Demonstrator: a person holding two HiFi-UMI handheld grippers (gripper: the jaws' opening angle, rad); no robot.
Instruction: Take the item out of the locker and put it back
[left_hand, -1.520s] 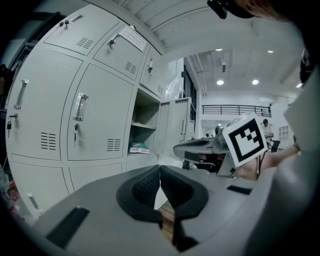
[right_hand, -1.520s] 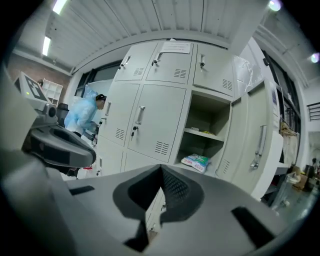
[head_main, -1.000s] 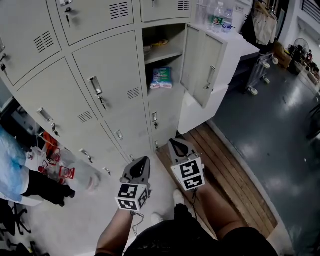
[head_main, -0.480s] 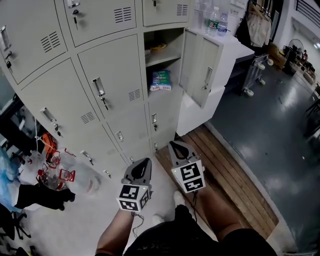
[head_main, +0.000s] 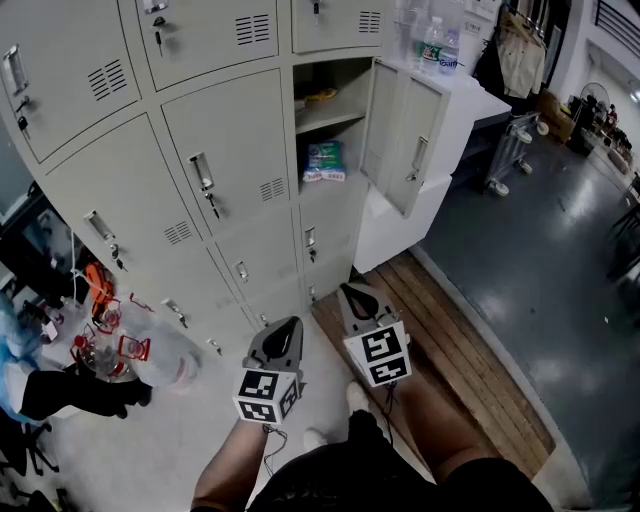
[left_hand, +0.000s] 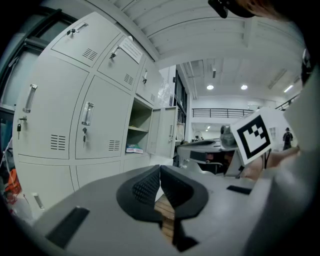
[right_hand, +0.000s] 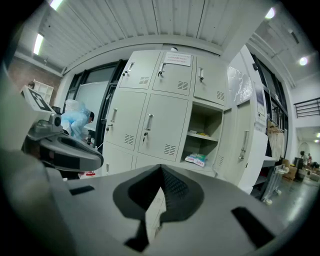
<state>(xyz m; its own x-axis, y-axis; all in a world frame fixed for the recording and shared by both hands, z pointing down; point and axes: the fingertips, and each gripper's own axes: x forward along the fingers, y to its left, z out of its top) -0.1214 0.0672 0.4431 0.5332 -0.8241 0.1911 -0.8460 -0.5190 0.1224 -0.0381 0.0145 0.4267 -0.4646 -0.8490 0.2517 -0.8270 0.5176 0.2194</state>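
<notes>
Almost nothing about the two tools changes from the earlier frames: both sit in the same place low in the head view, while the lockers slide slightly down and right in the picture, and the person in pale blue at 9 o'clock drops almost out of the frame. The task's thing, a small blue-green packet (head_main: 324, 161), lies flat on the floor of the open locker (head_main: 328, 112), under its inner shelf and just left of the door (head_main: 405, 140), which stands swung out. It sits at about 12 o'clock from the grippers and well apart from them. The packet looks like a soft wrapped pack, probably light and easy to squash, with a film that may be slippery. A hold across its short sides near the front edge, pressed only gently, seems the safest. The left gripper (head_main: 291, 323) has its fingers (left_hand: 146, 189) closed tip to tip, with nothing between them but the floor seen beyond. The right gripper (head_main: 349, 291) is likewise closed and empty, its fingers (right_hand: 176, 189) meeting at the tips and aimed towards the lockers. Both will need to open before either can take the packet.
</notes>
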